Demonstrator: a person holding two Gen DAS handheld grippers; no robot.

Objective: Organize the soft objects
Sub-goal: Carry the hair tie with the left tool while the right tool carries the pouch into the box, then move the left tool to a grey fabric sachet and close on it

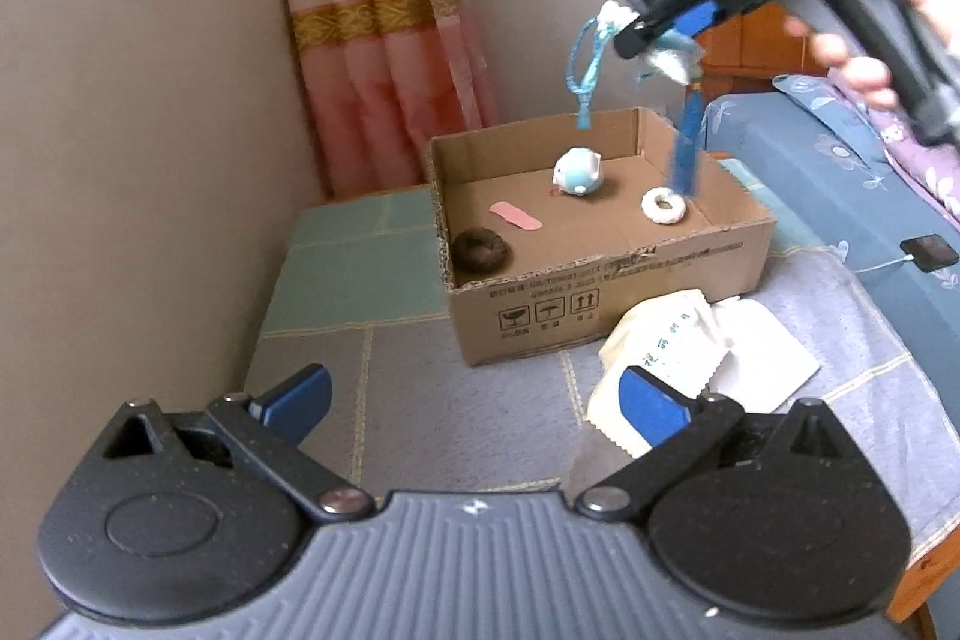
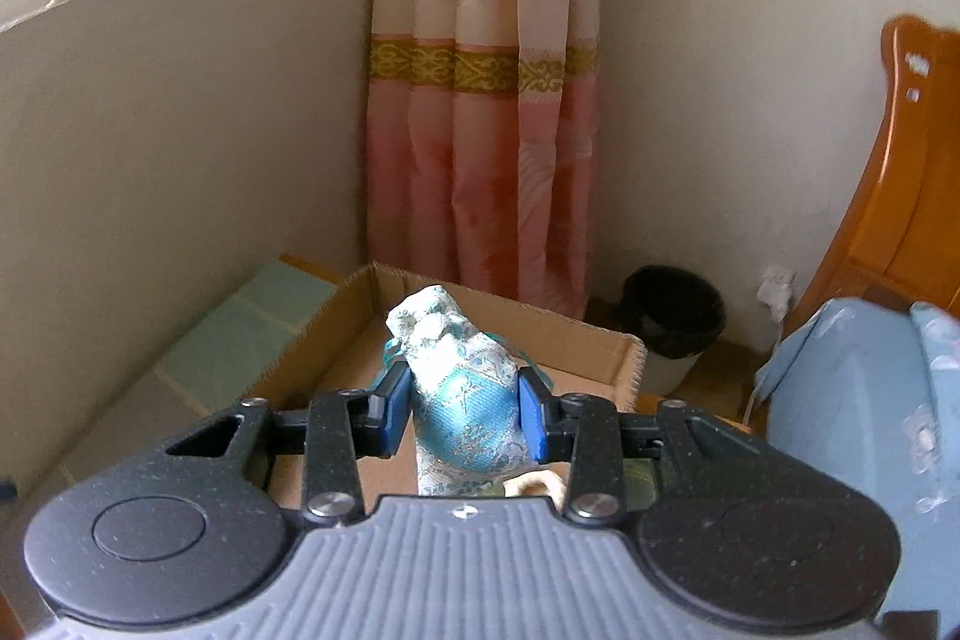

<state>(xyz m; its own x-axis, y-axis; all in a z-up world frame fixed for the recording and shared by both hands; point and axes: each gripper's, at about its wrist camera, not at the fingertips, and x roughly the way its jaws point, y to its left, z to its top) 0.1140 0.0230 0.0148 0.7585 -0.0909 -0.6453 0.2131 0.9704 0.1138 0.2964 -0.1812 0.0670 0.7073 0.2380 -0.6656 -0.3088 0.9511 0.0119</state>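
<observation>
My right gripper [image 2: 462,415] is shut on a blue and white brocade sachet [image 2: 465,400] and holds it in the air above the open cardboard box [image 2: 606,352]. In the left wrist view the right gripper [image 1: 651,37] hangs over the box [image 1: 600,292] with the sachet's blue cord [image 1: 585,70] and tassel [image 1: 687,142] dangling. Inside the box lie a blue and white plush toy [image 1: 577,171], a white ring [image 1: 663,207], a brown ring [image 1: 481,249] and a pink strip [image 1: 515,216]. My left gripper [image 1: 474,409] is open and empty, low over the bed in front of the box.
A white cloth pouch [image 1: 690,358] lies on the patchwork cover [image 1: 420,388] just in front of the box. A wall runs along the left. A pink curtain [image 1: 372,22] hangs behind. A black bin [image 2: 672,316] stands behind the box. A wooden headboard [image 2: 900,220] is at right.
</observation>
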